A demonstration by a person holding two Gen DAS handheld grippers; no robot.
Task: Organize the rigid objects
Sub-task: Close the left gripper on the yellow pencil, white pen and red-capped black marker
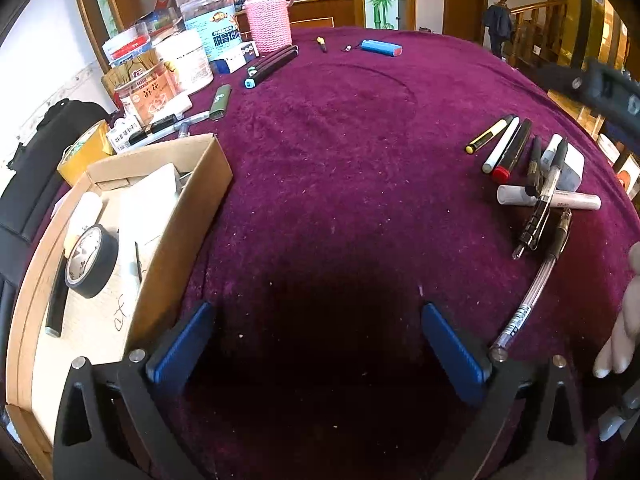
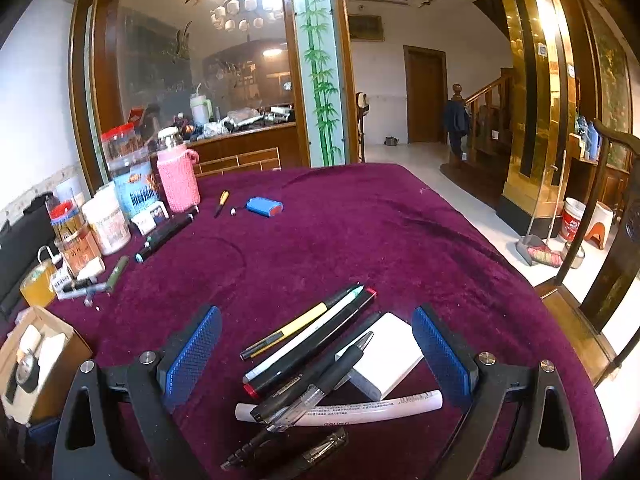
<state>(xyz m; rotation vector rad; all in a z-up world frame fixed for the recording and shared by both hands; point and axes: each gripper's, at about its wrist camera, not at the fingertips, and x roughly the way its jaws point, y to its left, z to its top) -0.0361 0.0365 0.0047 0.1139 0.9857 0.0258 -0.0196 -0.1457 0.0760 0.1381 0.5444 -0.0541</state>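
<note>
The left claw [image 1: 316, 340] hangs low over bare purple cloth on the surface [image 1: 340, 128], its blue pads wide apart with nothing between them. Just to its left stands an open cardboard box [image 1: 192, 216], touching the left pad's outer side; a roll of black tape [image 1: 93, 262] lies inside it on pale paper.

The right claw [image 2: 316, 354] also stands spread, empty, poised over a cluster of pens on the near right part of the surface. Between its pads lie a yellow-and-black pen [image 2: 288, 334], a white marker [image 2: 312, 338] and a black marker with red ends [image 2: 320, 348], side by side and slanting up to the right. Next to them a black gel pen [image 2: 316, 380] rests across a long white marker [image 2: 360, 410] that lies crosswise, and a white block [image 2: 388, 354] sits just beside the right pad. A clear pen [image 2: 312, 452] lies nearest.

At the far left edge stand jars, a pink knit-covered bottle [image 2: 178, 176] and two dark markers [image 2: 168, 236]; a blue case [image 2: 264, 205] lies farther toward the middle.
</note>
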